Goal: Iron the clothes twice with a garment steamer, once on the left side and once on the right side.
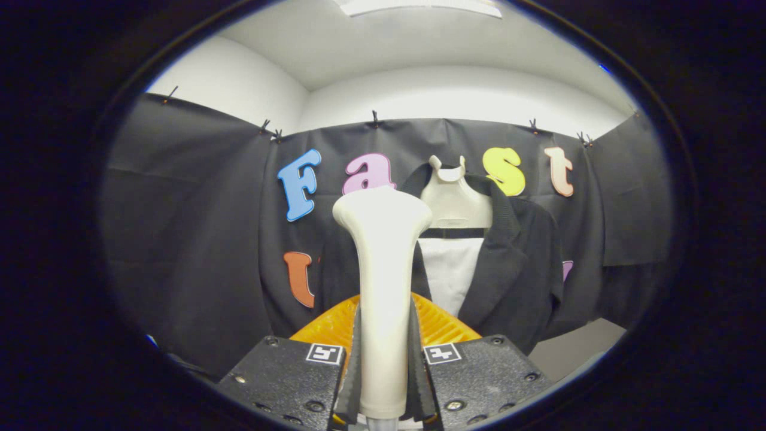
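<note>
My gripper (383, 359) is shut on the cream-white garment steamer (383, 251), which stands upright between the fingers with its wide head at the top. Beyond it a dark jacket (514, 269) hangs on a pale hanger (453, 200) against the booth wall, its front open over a white panel (450, 269). The steamer head is in front of the jacket's left side and hides part of it. I cannot tell whether the head touches the cloth.
An orange ribbed piece (440, 323) shows just behind the fingers, low in front of the jacket. A grey surface (574, 347) lies below the jacket to the right. White walls and ceiling rise above the black cloth.
</note>
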Demonstrator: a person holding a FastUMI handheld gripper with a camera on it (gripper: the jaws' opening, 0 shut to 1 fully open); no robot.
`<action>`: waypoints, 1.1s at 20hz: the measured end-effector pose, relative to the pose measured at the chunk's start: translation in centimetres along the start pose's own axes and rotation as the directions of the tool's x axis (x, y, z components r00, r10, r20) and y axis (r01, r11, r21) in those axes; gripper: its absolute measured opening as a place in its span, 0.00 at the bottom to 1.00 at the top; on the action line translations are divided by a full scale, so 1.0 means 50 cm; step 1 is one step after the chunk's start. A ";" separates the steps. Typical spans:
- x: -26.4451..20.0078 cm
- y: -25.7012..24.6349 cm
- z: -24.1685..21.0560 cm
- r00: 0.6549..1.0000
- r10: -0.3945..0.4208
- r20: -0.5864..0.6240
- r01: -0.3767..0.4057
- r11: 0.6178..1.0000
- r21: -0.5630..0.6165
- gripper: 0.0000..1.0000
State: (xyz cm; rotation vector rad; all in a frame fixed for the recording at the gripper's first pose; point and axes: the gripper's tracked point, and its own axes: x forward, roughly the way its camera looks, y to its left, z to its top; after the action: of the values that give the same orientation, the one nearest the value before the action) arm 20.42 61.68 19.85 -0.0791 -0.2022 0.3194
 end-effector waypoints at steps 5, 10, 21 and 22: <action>0.036 0.017 -0.039 0.999 -0.033 -0.021 0.032 0.999 -0.032 0.36; 0.037 0.015 -0.097 0.997 -0.053 -0.064 0.050 0.998 -0.043 0.36; -0.012 -0.003 -0.234 0.982 -0.074 -0.173 0.070 0.997 -0.026 0.36; -0.018 -0.001 -0.247 0.980 -0.070 -0.185 0.066 0.997 -0.029 0.36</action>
State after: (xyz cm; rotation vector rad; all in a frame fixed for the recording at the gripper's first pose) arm 22.19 60.79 7.62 -0.1233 -0.0226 0.2398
